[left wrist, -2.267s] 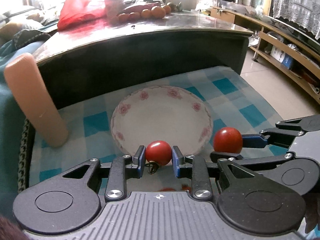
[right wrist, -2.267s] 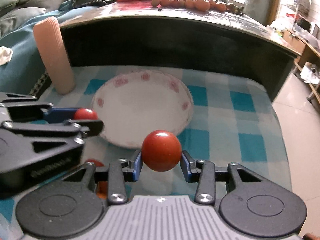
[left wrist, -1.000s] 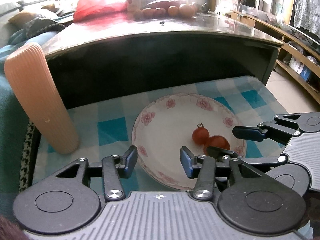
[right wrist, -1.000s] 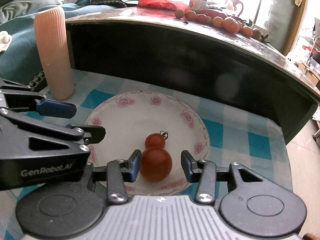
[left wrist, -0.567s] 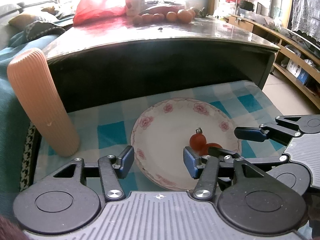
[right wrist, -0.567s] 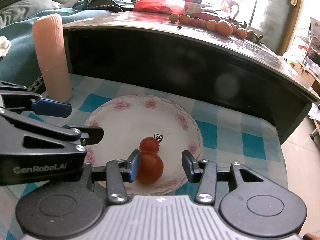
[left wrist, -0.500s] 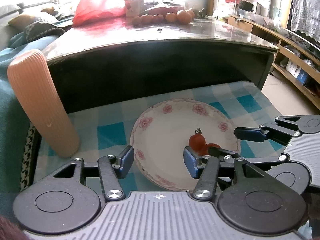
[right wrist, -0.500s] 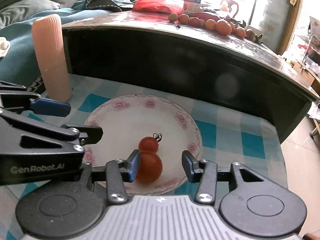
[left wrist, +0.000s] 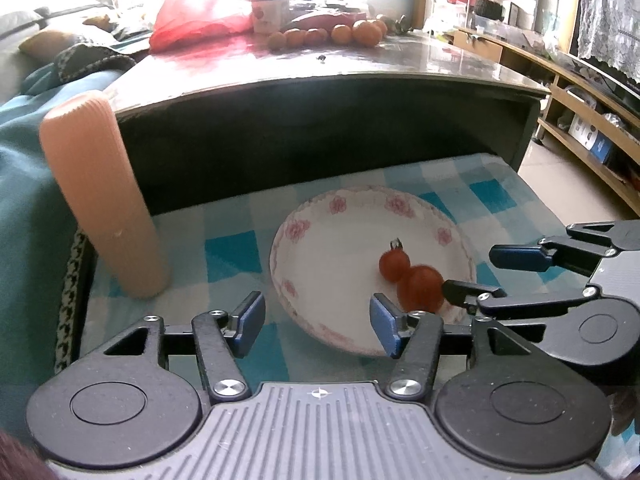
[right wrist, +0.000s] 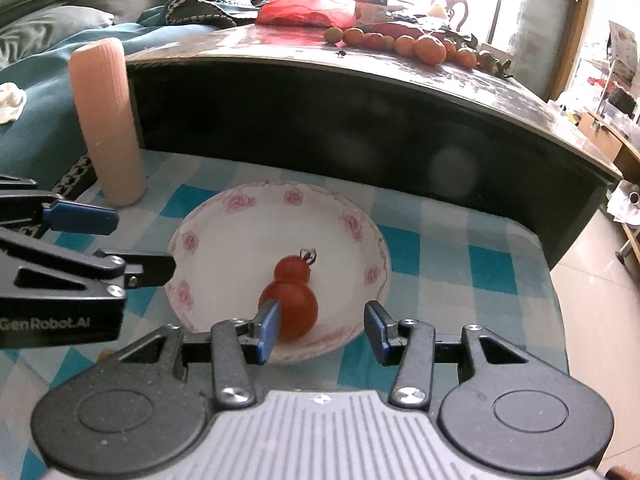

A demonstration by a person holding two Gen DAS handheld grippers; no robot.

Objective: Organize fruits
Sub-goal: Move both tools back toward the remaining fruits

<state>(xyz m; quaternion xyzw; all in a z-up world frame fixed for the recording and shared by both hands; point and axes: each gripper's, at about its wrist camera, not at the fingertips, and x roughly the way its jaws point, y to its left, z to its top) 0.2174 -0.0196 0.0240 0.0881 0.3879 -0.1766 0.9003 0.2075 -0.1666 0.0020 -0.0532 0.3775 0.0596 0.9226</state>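
Observation:
Two red tomatoes lie touching in a white plate [left wrist: 316, 240] [right wrist: 224, 248] with pink flowers on a blue checked cloth. The smaller tomato [left wrist: 394, 265] [right wrist: 293, 269] has a stem; the larger tomato [left wrist: 421, 286] [right wrist: 294, 309] sits nearer the plate's front rim. My left gripper [left wrist: 316, 320] is open at the plate's near-left edge, holding nothing. My right gripper [right wrist: 320, 330] is open just behind the larger tomato, its left fingertip [right wrist: 267, 332] overlapping it in view. Each gripper appears in the other's view: the right gripper [left wrist: 484, 274], the left gripper [right wrist: 124, 242].
A tall ribbed peach cylinder [left wrist: 102, 196] [right wrist: 107, 124] stands left of the plate. Behind it rises a dark table [left wrist: 320, 92] [right wrist: 360, 92] with oranges [left wrist: 332, 34] and a red bag [left wrist: 192, 16] on top. Teal fabric lies left; shelving [left wrist: 592, 120] stands right.
Both grippers carried tomatoes to the plate, opened and let them go. Since then both have drawn back a little, leaving the two tomatoes resting in the plate.

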